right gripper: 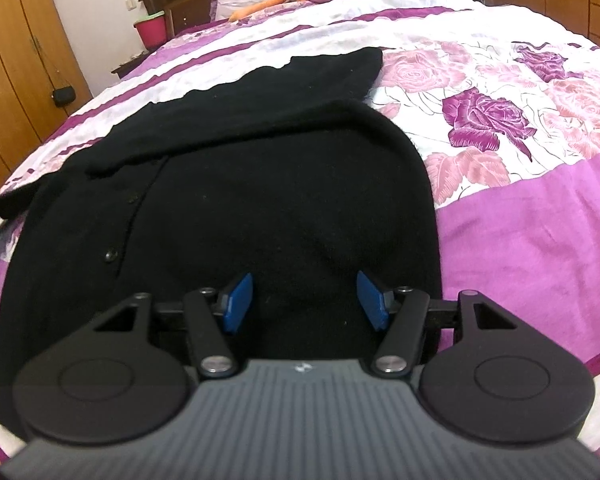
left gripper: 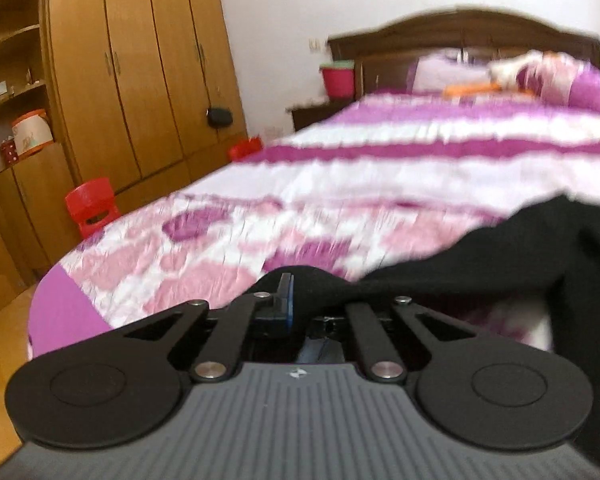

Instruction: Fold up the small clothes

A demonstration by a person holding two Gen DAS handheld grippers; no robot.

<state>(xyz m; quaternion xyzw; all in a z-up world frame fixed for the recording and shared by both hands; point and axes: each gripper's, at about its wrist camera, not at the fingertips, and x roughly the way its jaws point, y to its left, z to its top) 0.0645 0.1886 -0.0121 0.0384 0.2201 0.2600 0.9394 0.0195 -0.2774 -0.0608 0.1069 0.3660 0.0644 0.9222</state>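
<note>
A black buttoned garment (right gripper: 260, 184) lies on the bed, one sleeve folded across its top. My right gripper (right gripper: 306, 300) is open and empty, its blue pads (right gripper: 236, 302) apart just above the garment's near part. My left gripper (left gripper: 290, 296) is shut on an edge of the black garment (left gripper: 540, 256) and holds it lifted off the bedspread; the cloth drapes away to the right. The left view is motion-blurred.
The bed (right gripper: 500, 120) has a pink, purple and white floral spread, with pillows and an orange item (left gripper: 476, 88) at the headboard. A wooden wardrobe (left gripper: 132, 80), red stools (left gripper: 94, 206) and a pink bucket (left gripper: 338, 78) stand left of the bed.
</note>
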